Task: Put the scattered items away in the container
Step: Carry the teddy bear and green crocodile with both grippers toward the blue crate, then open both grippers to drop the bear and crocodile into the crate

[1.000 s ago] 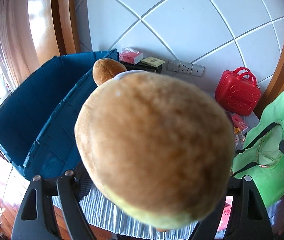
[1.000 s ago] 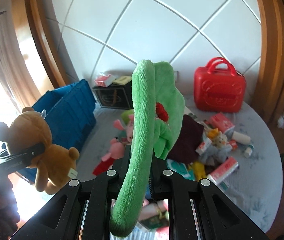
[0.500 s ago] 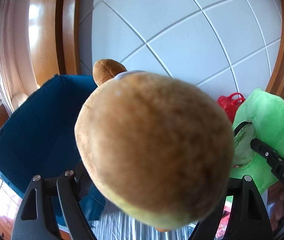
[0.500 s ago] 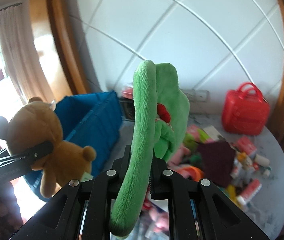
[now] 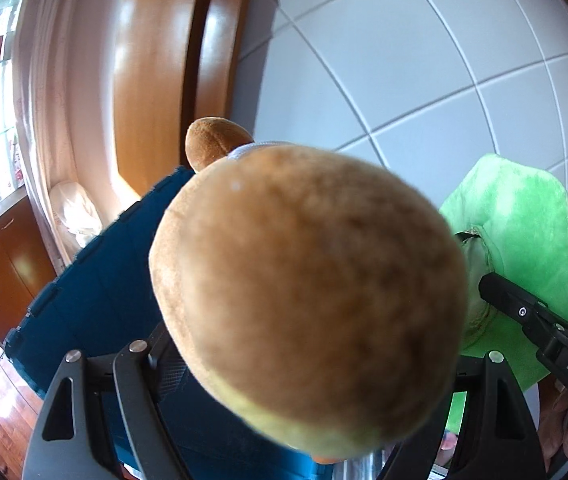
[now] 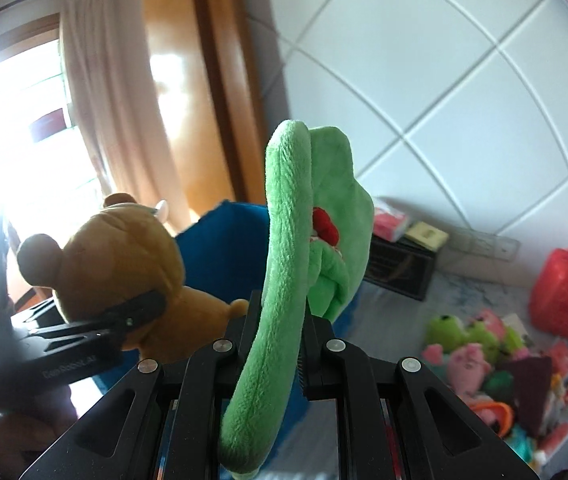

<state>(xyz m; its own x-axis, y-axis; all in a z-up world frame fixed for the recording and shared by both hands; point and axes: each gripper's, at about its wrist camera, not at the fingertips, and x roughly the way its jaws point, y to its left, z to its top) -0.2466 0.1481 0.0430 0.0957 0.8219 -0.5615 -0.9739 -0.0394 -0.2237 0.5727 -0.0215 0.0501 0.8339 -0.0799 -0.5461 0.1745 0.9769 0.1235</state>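
**Both grippers hold plush toys by the blue bin**

Left wrist view: the left gripper (image 5: 307,364) has its fingers set wide and pressed on the head of the brown teddy bear (image 5: 307,292). The blue container (image 5: 96,304) stands open just behind and below the bear.

Right wrist view: the right gripper (image 6: 280,348) has its fingers closed tight on the green plush toy (image 6: 284,280), in front of the container. More toys (image 6: 483,352) lie scattered on the table (image 6: 463,292), to the right.
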